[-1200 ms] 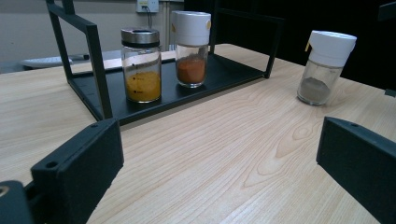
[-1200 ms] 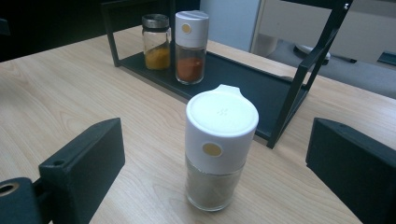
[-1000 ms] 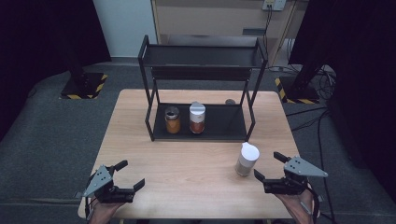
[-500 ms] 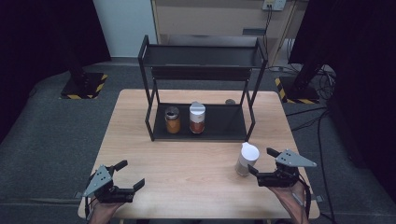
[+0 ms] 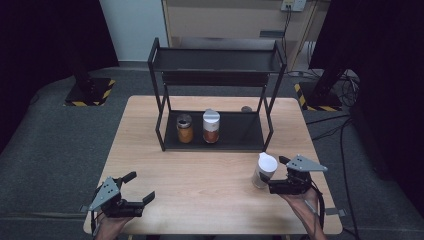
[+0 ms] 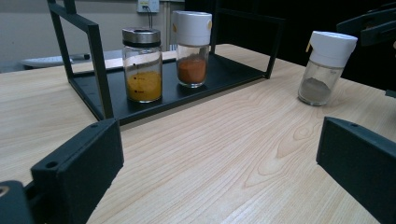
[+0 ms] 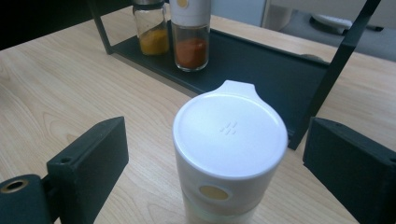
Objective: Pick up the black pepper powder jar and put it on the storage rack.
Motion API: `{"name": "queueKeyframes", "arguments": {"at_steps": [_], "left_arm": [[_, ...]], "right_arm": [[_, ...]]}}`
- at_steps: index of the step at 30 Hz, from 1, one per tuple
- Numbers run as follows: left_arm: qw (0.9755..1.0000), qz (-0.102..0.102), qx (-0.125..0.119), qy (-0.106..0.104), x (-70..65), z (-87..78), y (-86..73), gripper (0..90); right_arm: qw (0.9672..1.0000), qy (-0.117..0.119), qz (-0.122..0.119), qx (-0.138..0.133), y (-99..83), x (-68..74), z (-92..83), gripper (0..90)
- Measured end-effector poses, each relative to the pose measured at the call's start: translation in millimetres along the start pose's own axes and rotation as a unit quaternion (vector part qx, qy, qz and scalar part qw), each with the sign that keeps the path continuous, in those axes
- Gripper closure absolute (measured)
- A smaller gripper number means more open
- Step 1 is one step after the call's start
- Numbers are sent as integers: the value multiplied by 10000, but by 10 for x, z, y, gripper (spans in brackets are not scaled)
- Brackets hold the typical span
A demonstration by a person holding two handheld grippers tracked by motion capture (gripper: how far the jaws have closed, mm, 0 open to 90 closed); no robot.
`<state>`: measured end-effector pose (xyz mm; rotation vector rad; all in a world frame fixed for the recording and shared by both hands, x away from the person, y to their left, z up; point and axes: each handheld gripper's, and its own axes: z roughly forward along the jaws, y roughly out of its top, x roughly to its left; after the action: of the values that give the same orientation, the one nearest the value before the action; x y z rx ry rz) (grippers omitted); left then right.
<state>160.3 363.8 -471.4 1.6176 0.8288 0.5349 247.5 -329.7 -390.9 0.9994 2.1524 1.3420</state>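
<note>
Surface [image 5: 210,170]: pale wood, bearing a black rack [image 5: 215,90]. On the rack's lower shelf, two unlabelled jars, yellow [image 5: 184,129] and red [image 5: 210,126]. Shaker [image 5: 263,170], white-capped, no legible writing, stands on the surface near its right front, between the right gripper's [image 5: 276,174] jaws, which have just been closing but remain spread, untouching. Left gripper [image 5: 140,187] rests low at front left, jaws spread, empty.

Bright, even light on the table [image 5: 210,170]; dark surroundings, slightly soft focus.
</note>
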Motion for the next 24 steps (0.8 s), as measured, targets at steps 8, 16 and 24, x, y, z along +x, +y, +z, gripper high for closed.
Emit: {"name": "queueKeyframes", "arguments": {"at_steps": [8,16,24], "left_arm": [[10000,7,6,6,2,-5,1,0],[10000,7,9,8,1,-3,1,0],[10000,12,24,12,-1,1,4,0]], "right_arm": [[9997,-80,121,188,-6,0,178,101],[9992,-97,364,144,-97,-26,246,188],[9986,-14,524,79,-139,-77,247,273]]}}
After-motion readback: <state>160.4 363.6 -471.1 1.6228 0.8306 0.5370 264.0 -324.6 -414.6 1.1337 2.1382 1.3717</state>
